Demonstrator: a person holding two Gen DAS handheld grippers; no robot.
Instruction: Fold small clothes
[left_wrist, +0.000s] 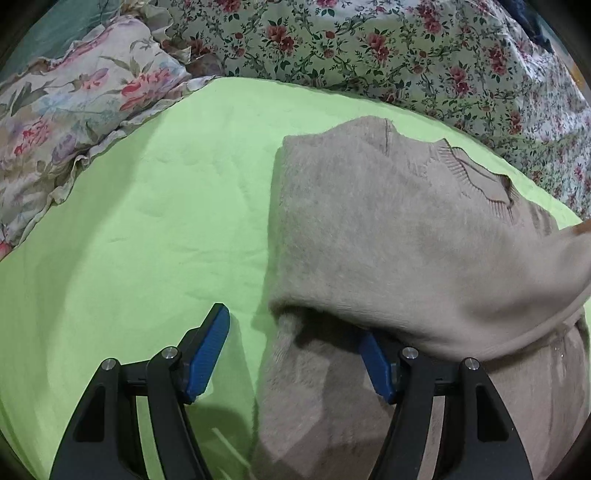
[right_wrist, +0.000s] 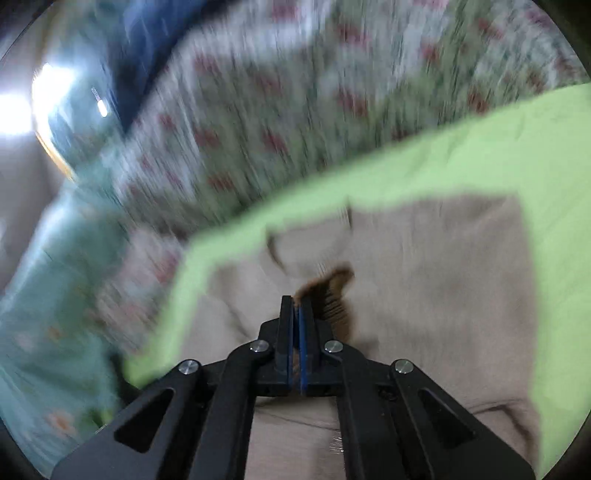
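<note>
L gripper (left_wrist: 295, 354) fingers apart astride sweater (left_wrist: 388, 229) edge; R gripper (right_wrist: 296, 301) clamps brown cuff (right_wrist: 332, 291).

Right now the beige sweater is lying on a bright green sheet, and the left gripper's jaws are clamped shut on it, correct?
Not quite. The beige sweater does lie on the bright green sheet, but the left gripper is open: the left wrist view shows its blue pads spread wide, with a fold of the sweater between them and not pinched.

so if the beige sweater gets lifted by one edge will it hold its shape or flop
Probably flops: the sweater already drapes in soft folds over the green sheet. Its fuzzy knit looks grippy, not slippery. The right gripper seems clamped on its brown-trimmed edge.
</note>
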